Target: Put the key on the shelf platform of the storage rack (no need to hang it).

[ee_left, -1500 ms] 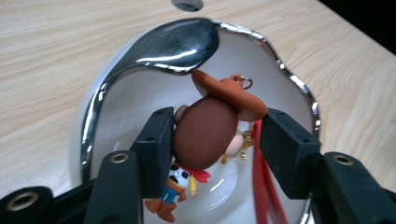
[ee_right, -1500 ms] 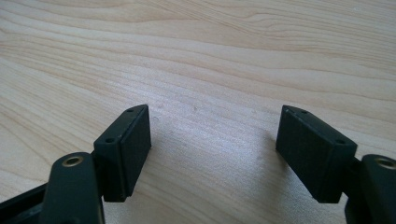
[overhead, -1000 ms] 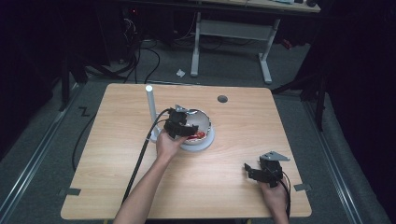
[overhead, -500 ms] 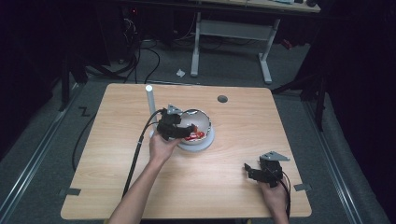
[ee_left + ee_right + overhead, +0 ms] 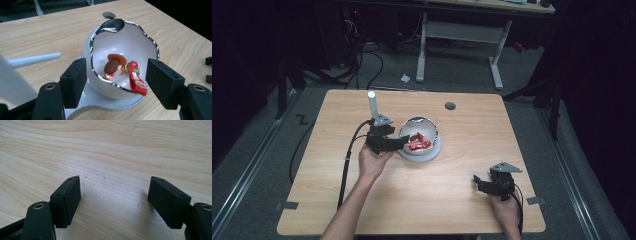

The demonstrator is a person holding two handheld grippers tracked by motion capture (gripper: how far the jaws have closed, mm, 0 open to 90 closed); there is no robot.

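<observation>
High view: a wooden table (image 5: 422, 200) carries a white egg-shaped bowl (image 5: 424, 131) with a silvery scalloped rim, tilted on a white base (image 5: 432, 154), near the table's middle. The left gripper (image 5: 398, 143) is held at the bowl's left side, jaws pointed toward the opening; a white upright post (image 5: 373, 105) stands just behind it. The right gripper (image 5: 479, 181) rests low near the table's right front corner, well apart from the bowl, apparently parked out of the working area.

Left gripper view: the jaws stand spread, with nothing between the pads, framing the bowl's mouth on either side. Inside the bowl lie a small figure with a brown hat (image 5: 114, 65) and a red strap-like piece (image 5: 136, 80), the latter draped toward the lower rim. The tilt of the bowl presents its contents to an approach from this side; the spread jaws suggest a reach for one of the items or for the rim, though which cannot be told.

Right gripper view: both pads are wide apart and released over bare wood grain, grasping nothing.
</observation>
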